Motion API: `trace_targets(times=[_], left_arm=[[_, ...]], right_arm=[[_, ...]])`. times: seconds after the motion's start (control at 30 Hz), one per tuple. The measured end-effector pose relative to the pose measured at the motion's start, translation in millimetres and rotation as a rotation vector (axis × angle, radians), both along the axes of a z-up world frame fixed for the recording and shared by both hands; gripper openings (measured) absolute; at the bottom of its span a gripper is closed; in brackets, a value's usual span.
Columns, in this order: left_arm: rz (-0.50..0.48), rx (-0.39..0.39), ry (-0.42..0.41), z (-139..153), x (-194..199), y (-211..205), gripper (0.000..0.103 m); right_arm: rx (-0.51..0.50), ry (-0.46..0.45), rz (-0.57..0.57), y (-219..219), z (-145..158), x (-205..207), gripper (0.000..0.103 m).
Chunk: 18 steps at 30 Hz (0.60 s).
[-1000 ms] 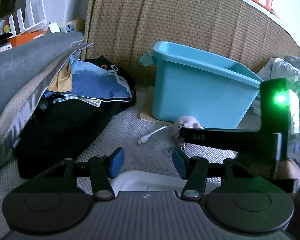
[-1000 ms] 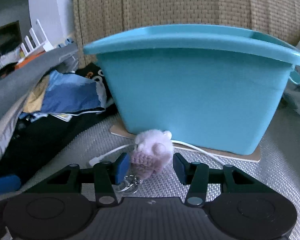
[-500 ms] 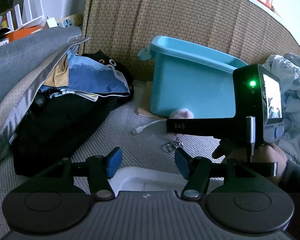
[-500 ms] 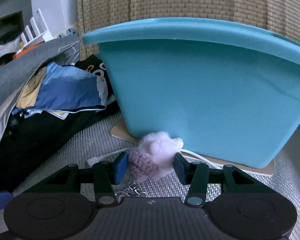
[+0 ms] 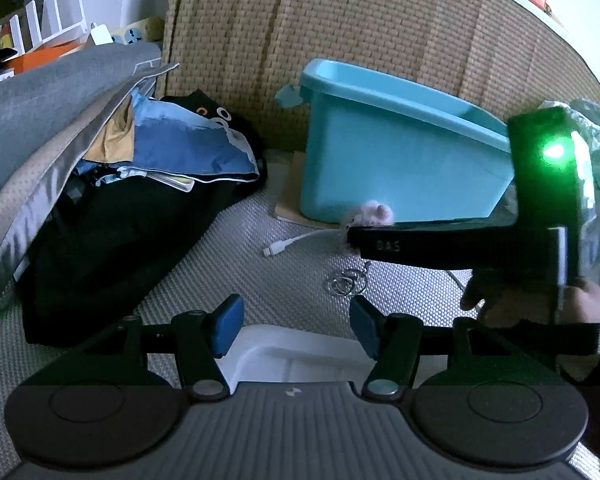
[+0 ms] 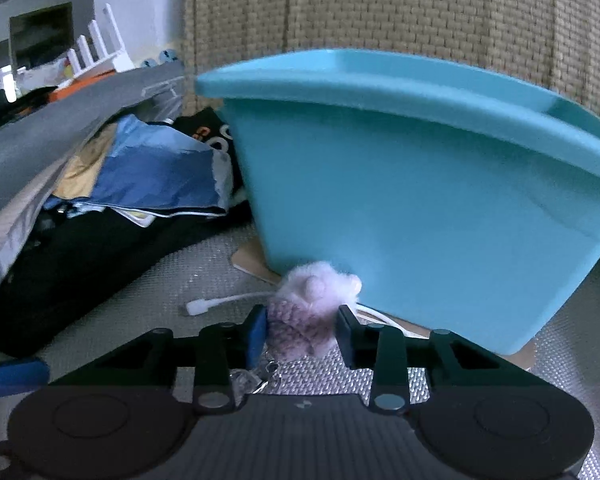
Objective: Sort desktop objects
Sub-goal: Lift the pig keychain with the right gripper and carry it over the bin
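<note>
One teal bin [image 6: 440, 208], one white cable [image 6: 220, 302], one pink fluffy keychain [image 6: 312, 312]. Right tool [image 6: 302, 334] just closing, clenched on the keychain near the bin's base (rings [image 5: 346, 284] seen only from left). Left tool [image 5: 292, 320] released, over something white.

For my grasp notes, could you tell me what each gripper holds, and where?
Right gripper: pink plush keychain, pinched across its knitted body. Left gripper: nothing.
</note>
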State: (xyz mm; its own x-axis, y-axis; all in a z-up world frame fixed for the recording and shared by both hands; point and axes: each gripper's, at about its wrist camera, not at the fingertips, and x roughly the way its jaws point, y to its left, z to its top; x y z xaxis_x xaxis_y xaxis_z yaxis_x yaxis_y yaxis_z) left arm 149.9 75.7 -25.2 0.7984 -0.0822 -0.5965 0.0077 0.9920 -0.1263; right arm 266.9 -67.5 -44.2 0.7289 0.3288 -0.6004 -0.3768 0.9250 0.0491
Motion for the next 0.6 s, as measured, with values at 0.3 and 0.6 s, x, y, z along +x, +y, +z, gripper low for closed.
trace_targets(times=[0.3,0.6], left_arm=[[-0.001,-0.004,0.008,-0.6,0.2,-0.1,0.066],[-0.016,0.018,0.003,0.7,-1.5,-4.2,0.066]], right_arm=[[0.022,-0.043,0.029,-3.5,21.6,-26.2,0.040],[0.025,-0.130,0.063,-13.0,57.7,-63.2,0.040]])
